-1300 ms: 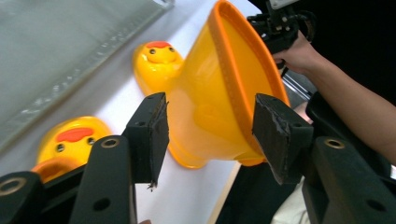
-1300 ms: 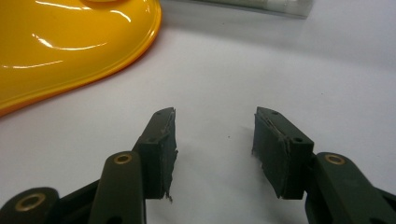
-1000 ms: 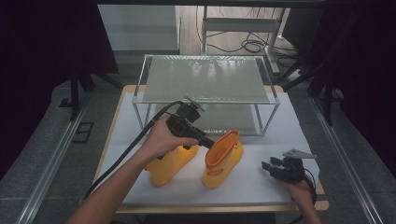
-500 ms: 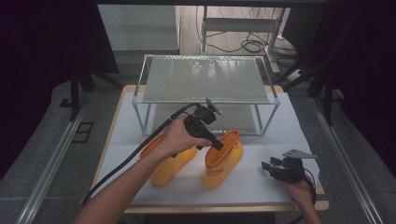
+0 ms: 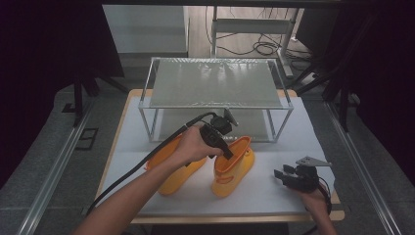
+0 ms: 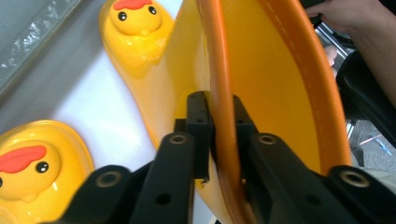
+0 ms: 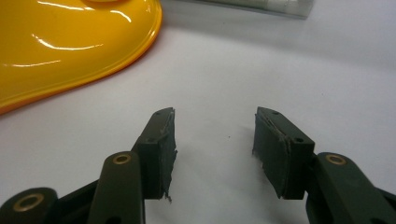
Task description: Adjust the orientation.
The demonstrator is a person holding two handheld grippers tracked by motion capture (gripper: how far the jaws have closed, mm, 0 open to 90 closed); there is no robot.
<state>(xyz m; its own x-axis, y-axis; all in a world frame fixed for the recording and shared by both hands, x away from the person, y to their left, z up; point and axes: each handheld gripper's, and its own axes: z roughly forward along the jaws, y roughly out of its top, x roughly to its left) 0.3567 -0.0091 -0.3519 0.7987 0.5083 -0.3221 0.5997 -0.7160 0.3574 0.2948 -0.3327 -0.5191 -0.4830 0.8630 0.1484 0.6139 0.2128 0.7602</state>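
- Work item: right boot (image 5: 234,166), a yellow rubber boot with an orange rim, upright on the white table (image 5: 303,134) just in front of the rack (image 5: 215,83).
- Second item: left boot (image 5: 171,164), just beside the right boot on its left, also in front of the rack; its duck-face toe is visible in the left gripper view (image 6: 28,163).
- Left gripper (image 5: 226,152): its jaws have just been closing and now pinch the rim (image 6: 223,121) of the right boot, one pad inside the shaft, one outside.
- Right gripper (image 5: 286,177): released, nothing between the pads (image 7: 163,149); it rests near the table's front edge, well to the right of the right boot.
- Handling estimate: the boot is probably light, with a soft, flexible shaft wall. The glossy surface looks slippery; the thickened rim should give the pads the firmest purchase.
- Recommended hold: the rim, as currently taken. Gripping mid-shaft would likely collapse the wall.
- Risk: held at one rim point, the boot may swing toe-down when lifted. Allow clearance from the rack frame.
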